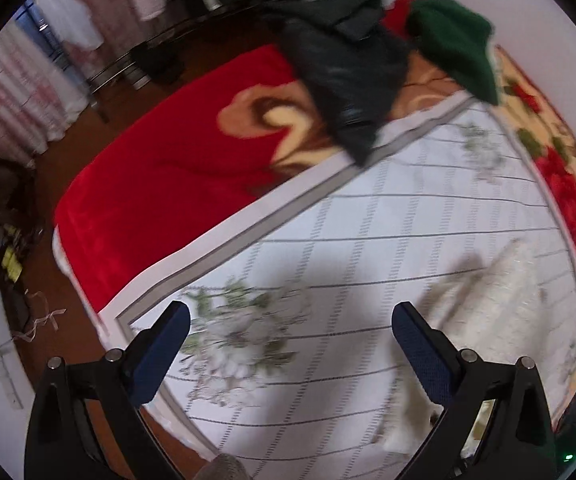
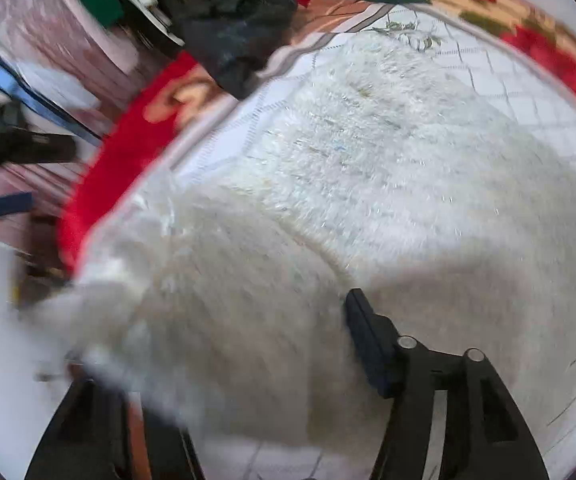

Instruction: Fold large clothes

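You are working over a bed: a white sheet [image 1: 368,220] with a grey grid and flower prints lies on a red blanket [image 1: 159,184], and brown floor shows past the edge.

Your left gripper [image 1: 290,344] hangs above the sheet with its fingers spread wide and nothing between them. It looks free to reach for the next edge. Just right of it lies a corner of the fluffy white garment [image 1: 504,300].

Your right gripper [image 2: 247,344] sits low against that same garment [image 2: 368,184], which fills most of its view and lies spread over the sheet. One blue pad [image 2: 368,344] shows against the pile; the other finger is buried under a raised flap of fur, so I cannot tell whether the jaws are clamped on it or merely under it (the blur does not help). The lifted flap suggests a fold in progress, probably toward the middle.

Farther off, at the head of the bed, a dark garment [image 1: 344,72] and a green one [image 1: 456,44] lie heaped, likely waiting their turn and kept well apart from the folding space.
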The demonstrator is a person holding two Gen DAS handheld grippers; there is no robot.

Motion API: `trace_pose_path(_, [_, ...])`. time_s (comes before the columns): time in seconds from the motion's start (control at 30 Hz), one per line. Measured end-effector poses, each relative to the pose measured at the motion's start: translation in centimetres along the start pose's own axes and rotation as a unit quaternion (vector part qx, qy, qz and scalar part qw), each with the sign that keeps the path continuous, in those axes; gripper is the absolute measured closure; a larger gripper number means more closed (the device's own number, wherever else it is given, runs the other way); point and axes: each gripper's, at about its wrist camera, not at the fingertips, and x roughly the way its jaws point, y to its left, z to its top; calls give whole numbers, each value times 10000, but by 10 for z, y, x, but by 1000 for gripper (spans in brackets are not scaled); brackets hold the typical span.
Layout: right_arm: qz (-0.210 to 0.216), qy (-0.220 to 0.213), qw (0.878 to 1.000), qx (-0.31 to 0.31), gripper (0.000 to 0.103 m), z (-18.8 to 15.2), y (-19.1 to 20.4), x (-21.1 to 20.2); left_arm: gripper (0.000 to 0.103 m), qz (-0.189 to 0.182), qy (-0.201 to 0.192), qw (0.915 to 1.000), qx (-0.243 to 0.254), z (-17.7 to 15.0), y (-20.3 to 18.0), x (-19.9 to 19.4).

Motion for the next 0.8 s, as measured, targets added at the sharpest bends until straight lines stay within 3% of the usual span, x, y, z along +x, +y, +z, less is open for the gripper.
trace_pose_path(0.1, [874,75,9949,500,33,-10,-17,-33,0,-414,-83,9989,196,-1,-30,-13])
trace_pose_path(0.17, [1451,183,9835,1064,33,-12,-43,-59,0,-688,-15,9971,332,-6,-53,-13])
trace_pose_path(0.27, [1099,21,9811,1596,33,-15,-71,-94,0,-761,36,9950,640,-18,-81,-2])
trace_pose_path(0.37, [634,-35,9760,2084,33,-17,-113,-96,0,-324,180,9938,1044,-39,-100,37])
trace_pose_path(0.43, [277,140,9732,2280,33,-16,-131,-89,0,60,471,9897,1348,-61,-104,75])
trace_pose_path(0.5, [25,390,9711,2353,33,-15,-146,-68,0,121,908,9854,1432,-83,-98,112])
trace_pose_path(0.53, [-87,812,9690,2330,31,-15,-152,-45,0,171,1075,9839,1417,-91,-94,125])
trace_pose_path(0.57, [-5,1069,9664,2337,27,-17,-157,-28,0,173,1191,9828,1401,-95,-90,133])
trace_pose_path(0.63, [133,1160,9669,2268,26,-14,-160,-19,0,14,1235,9854,1172,-92,-81,131])
trace_pose_path(0.7, [244,908,9712,2190,27,-7,-165,-32,0,-3,1059,9885,1077,-83,-74,115])
trace_pose_path(0.8, [379,611,9683,2394,26,-10,-191,-44,0,-48,880,9918,921,-76,-62,91])
